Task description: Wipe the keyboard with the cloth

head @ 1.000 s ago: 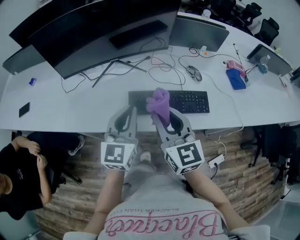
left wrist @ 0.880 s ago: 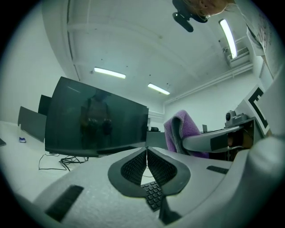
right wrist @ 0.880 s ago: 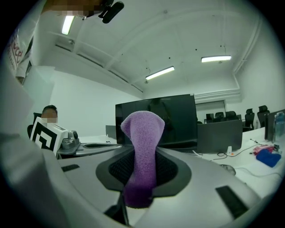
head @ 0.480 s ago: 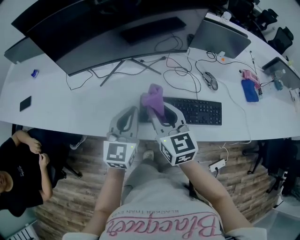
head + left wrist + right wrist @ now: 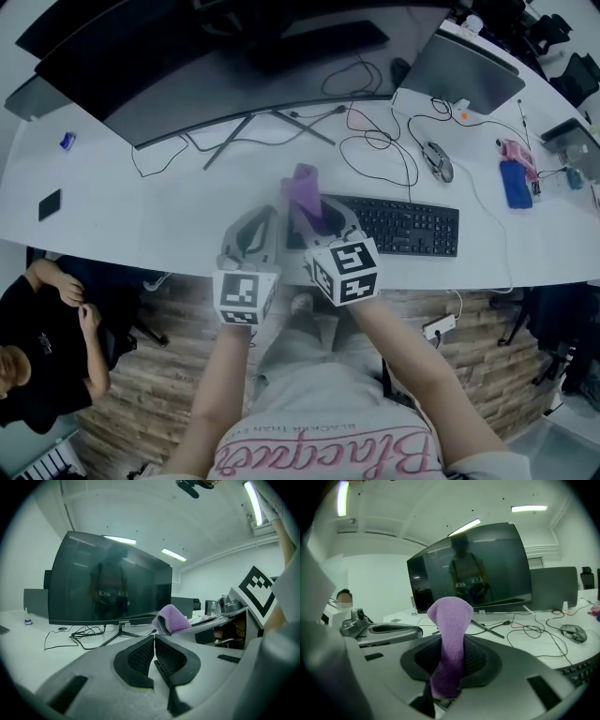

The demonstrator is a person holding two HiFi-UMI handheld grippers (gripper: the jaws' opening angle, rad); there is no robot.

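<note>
Wide curved monitor (image 5: 216, 66) on a white desk (image 5: 141, 225), screen dark. Right of it: a smaller grey screen (image 5: 464, 73), looped black cables (image 5: 375, 141), a mouse (image 5: 438, 161), a blue case (image 5: 515, 183). Left of it: a black phone (image 5: 51, 204). Seated person (image 5: 42, 347) beyond the desk's near edge.

The grey plastic left gripper (image 5: 266, 216) and right gripper (image 5: 314, 211) bore black-and-white square-marker cubes (image 5: 246, 297); the person's pale T-shirt (image 5: 328, 427) showed pink script.

purple cloth (image 5: 303, 190) bunched upright in right gripper (image 5: 450, 660), over left end of flat black keyboard (image 5: 403, 227)
</note>
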